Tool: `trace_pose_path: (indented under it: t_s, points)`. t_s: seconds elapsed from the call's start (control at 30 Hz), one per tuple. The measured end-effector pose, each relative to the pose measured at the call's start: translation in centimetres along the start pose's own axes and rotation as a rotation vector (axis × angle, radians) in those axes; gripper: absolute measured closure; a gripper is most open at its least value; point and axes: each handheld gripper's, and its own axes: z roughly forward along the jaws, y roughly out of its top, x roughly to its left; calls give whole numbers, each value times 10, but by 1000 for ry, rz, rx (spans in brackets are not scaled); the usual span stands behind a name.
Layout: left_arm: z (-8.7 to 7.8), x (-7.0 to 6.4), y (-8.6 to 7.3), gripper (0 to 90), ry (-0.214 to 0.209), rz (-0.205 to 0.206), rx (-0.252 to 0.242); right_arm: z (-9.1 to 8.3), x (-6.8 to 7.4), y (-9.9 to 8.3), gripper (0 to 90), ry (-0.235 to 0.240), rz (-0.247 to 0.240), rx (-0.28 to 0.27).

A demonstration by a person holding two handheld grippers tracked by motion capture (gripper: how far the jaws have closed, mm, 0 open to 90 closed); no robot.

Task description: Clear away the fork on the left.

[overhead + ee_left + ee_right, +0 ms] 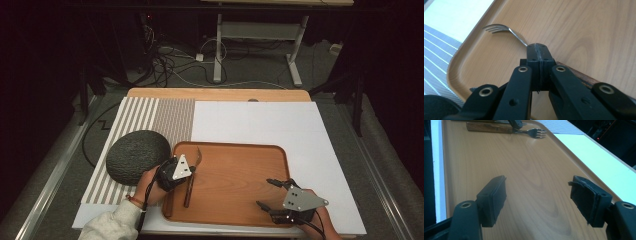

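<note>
Left gripper view: left hand-held gripper (539,53) pinching fork (506,30); right hand-held gripper (541,197) spread.

One fork (191,176), one wooden tray (240,185), one dark cushion (137,156).

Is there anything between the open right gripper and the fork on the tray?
Nothing visible does. Bare wood of the tray lies between the right gripper and the fork at the tray's far side. The left gripper is already shut on the fork's neck, beside the wooden handle.
</note>
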Motion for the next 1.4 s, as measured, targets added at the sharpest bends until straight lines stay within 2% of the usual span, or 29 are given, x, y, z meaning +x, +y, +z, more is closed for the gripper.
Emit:
trace_pose_path:
  t_s: [0.27, 0.33, 0.37, 0.43, 0.5, 0.57, 0.63, 0.7, 0.77, 0.83, 0.93, 1.0, 1.03, 1.1, 1.2, 1.3, 1.4]
  points:
    - [4, -8, 10, 874, -19, 21, -30, 1, 0, 0, 295, 4, -1, 3]
    - [3, -10, 12, 874, -24, 11, -42, 1, 1, 0, 295, 2, 0, 2]
    - [2, -9, 12, 859, -25, -5, -54, 0, 0, 0, 295, 2, 0, 2]
    - [-3, -7, 12, 764, -45, -72, -85, 0, 0, 0, 295, 0, 2, 2]
    - [-8, -5, 11, 706, -70, -133, -112, -1, 0, -1, 295, -1, 2, 3]
    - [-10, -5, 10, 603, -93, -178, -104, -1, 1, -1, 295, 1, 1, 2]
    - [-5, -7, 9, 576, -119, -188, -69, 0, 1, 0, 295, 4, -5, 6]
    - [0, -10, 12, 571, -93, -175, -24, 0, 2, 1, 296, 5, -4, 6]
    - [1, -10, 17, 577, -69, -183, 3, 1, 3, 1, 300, 6, -11, 6]
    - [6, -13, 20, 613, -55, -154, 53, 1, 3, 1, 300, 11, -13, 9]
    - [9, -14, 25, 704, -41, -136, 69, 2, 3, 1, 301, 14, -13, 13]
    - [10, -13, 26, 724, -27, -141, 77, 2, 3, 1, 301, 17, -15, 17]
    - [11, -13, 26, 775, -19, -141, 79, 2, 3, 1, 302, 18, -15, 19]
    - [12, -12, 26, 780, -21, -144, 77, 1, 3, 1, 302, 19, -16, 17]
    - [10, -14, 27, 838, 19, -126, 73, 1, 3, 0, 303, 16, -17, 17]
    - [9, -16, 27, 839, 67, -96, 81, 1, 3, 0, 303, 18, -17, 17]
    - [6, -13, 26, 848, 106, -99, 77, 1, 3, 0, 303, 17, -18, 19]
